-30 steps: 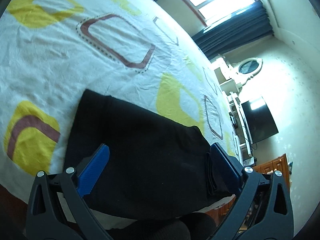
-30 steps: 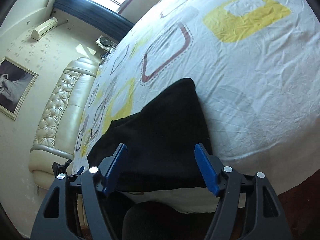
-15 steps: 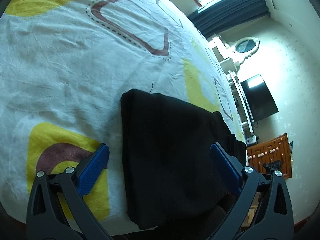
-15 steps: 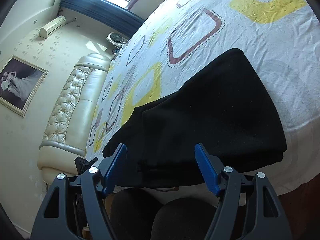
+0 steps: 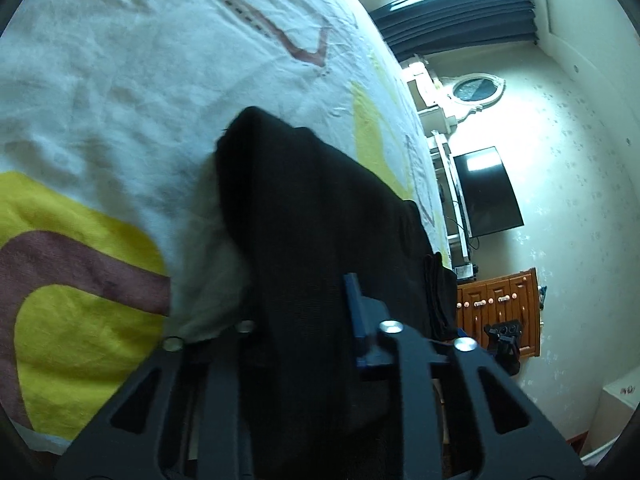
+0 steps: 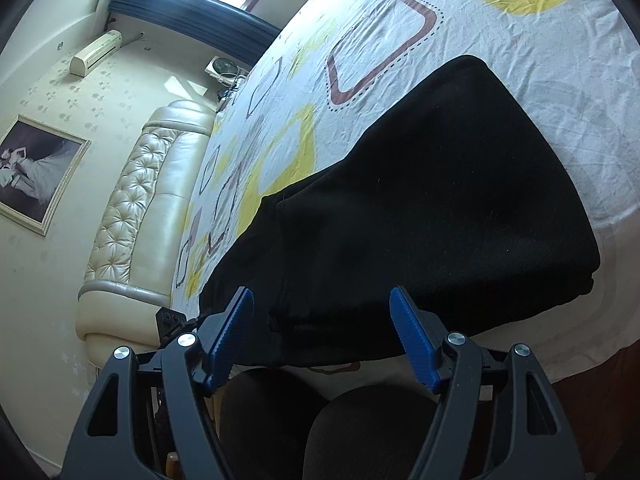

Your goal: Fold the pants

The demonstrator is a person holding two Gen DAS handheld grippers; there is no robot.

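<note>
Black pants (image 5: pixel 320 216) are now pinched by the left gripper (image 5: pixel 308 320), which was spread earlier. The right gripper (image 6: pixel 322 336) is kept spread at lower centre above the flat folded cloth on the patterned bedsheet (image 6: pixel 520 40).

Left claw (image 5: pixel 308 312) closed down with black cloth pinched between its 2 fingers, only 1 blue pad (image 5: pixel 354 308) showing, right claw (image 6: pixel 326 336) spread wide, its 2 blue pads (image 6: pixel 412 336) well apart and gripping nothing, person's dark-clad knees (image 6: pixel 320 428) below it
</note>
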